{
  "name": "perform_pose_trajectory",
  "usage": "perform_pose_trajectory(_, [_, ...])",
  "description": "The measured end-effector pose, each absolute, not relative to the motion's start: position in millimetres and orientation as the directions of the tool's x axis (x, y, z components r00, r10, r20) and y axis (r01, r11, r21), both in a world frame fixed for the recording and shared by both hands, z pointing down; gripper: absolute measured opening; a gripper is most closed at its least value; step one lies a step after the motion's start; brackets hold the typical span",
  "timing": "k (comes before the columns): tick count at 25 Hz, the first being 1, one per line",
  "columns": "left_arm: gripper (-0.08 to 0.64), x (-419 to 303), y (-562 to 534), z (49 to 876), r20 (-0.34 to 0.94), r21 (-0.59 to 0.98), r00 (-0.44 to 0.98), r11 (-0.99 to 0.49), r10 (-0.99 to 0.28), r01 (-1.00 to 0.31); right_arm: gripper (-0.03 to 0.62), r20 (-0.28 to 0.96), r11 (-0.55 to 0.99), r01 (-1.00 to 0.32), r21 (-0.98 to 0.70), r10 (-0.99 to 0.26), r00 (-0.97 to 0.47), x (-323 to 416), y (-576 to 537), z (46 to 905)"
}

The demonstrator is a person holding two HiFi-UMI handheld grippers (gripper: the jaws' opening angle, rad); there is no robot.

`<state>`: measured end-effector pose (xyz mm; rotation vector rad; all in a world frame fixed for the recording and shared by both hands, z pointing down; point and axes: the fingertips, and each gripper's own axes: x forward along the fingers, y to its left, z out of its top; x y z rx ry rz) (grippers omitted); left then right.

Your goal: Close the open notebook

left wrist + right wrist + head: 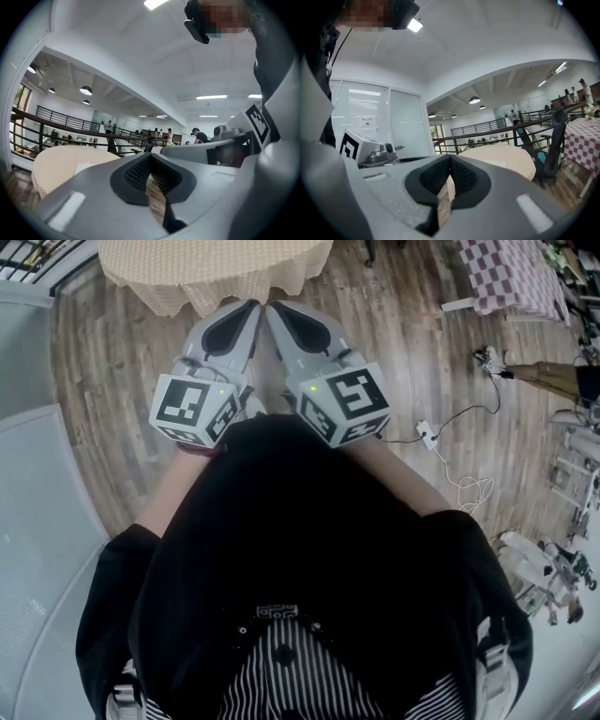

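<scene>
Left tool (150, 158): grey two-jaw tool, closed with its tips together and nothing between them.
Right tool (450, 158): the same kind of tool, also closed and empty. In the head view the two tips are just beside each other.
Where the task's thing is: the pale flat rectangle (87, 167), which I judge to be the notebook, lies on the round bench with the beige checked cloth (187, 277). It is inward from the near edge, well apart from both tools.
How it looks: thin, light and lying flat. It is too small here to tell whether it is open, or where the spine is.
Risk one: a closed tip could push the pages and not lift the cover, so the notebook slides or a page creases.
Risk two: the loose cloth could drag and wrinkle under that push.
Risk three: the two tools are so close that they could knock together.
</scene>
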<state>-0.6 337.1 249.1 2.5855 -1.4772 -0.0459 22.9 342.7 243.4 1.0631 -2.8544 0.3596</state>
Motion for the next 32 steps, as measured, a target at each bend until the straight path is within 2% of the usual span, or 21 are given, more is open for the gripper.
perform_pose_trajectory(16, [0.003,-71.4,279.6,253.5,0.067,0.154,0.479,-0.465,-0.875,-0.872,0.0,0.181,0.747,-0.637,-0.192,-0.611,-0.771,-51.6,278.9,250.5])
perform_pose_trajectory(24, [0.003,-52.4,238.5,268.0,0.102,0.173,0.479,-0.459,-0.872,-0.871,0.0,0.215,0.735,-0.641,-0.219,-0.605,-0.767,-33.0,236.8,263.5])
perform_pose_trajectory(32, [0.003,-27.1,161.7,263.1,0.092,0.158,0.464,-0.447,-0.881,-0.881,0.0,0.191,0.75,-0.625,-0.218,-0.595,-0.781,-7.8,159.7,258.9])
